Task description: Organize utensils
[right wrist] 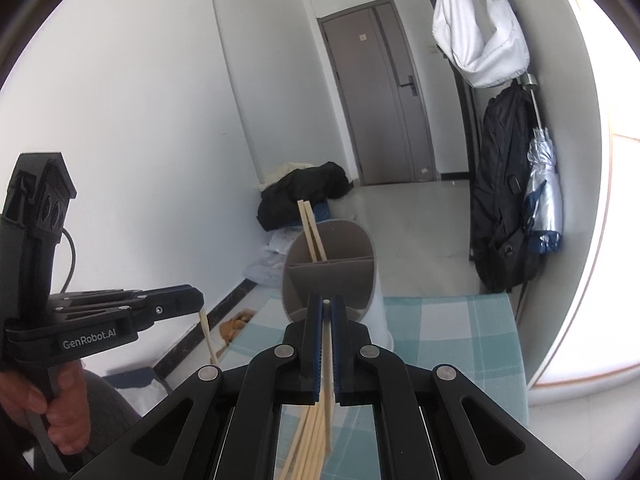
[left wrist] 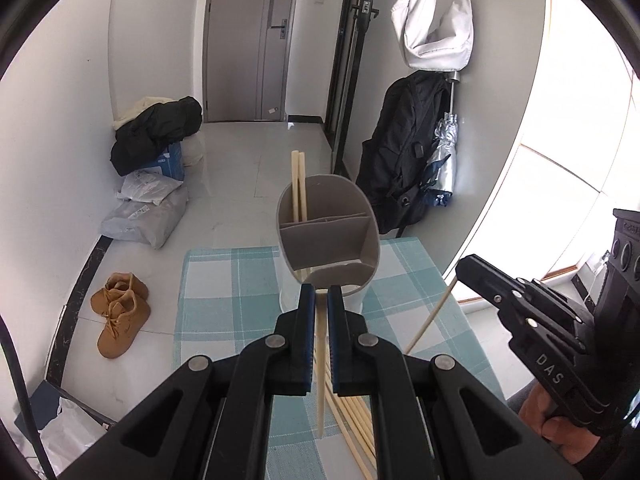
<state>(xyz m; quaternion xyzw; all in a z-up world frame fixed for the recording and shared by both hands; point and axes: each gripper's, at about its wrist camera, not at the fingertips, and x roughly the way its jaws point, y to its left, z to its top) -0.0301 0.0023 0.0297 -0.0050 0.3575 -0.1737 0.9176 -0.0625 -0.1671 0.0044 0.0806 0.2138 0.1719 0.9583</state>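
Both grippers clamp one chopstick each above my checked cloth (left wrist: 224, 280).
Left gripper (left wrist: 320, 300) pinches its chopstick (left wrist: 320, 380); right gripper (right wrist: 327, 307) pinches another (right wrist: 328, 360); loose chopsticks (left wrist: 356, 420) lie below; grey holder (left wrist: 328, 232) already keeps two.

I count two grippers: my left gripper (left wrist: 320, 300) clamps one chopstick (left wrist: 320, 380), and my right gripper (right wrist: 327, 304) clamps another single chopstick (right wrist: 328, 380). One grey utensil holder (left wrist: 328, 236) stands on one checked tablecloth (left wrist: 224, 280), with three compartments visible and two chopsticks (left wrist: 298, 184) upright in the far left one. A loose bundle of chopsticks (left wrist: 356, 420) lies on the cloth; I can't make out their number, at least five.
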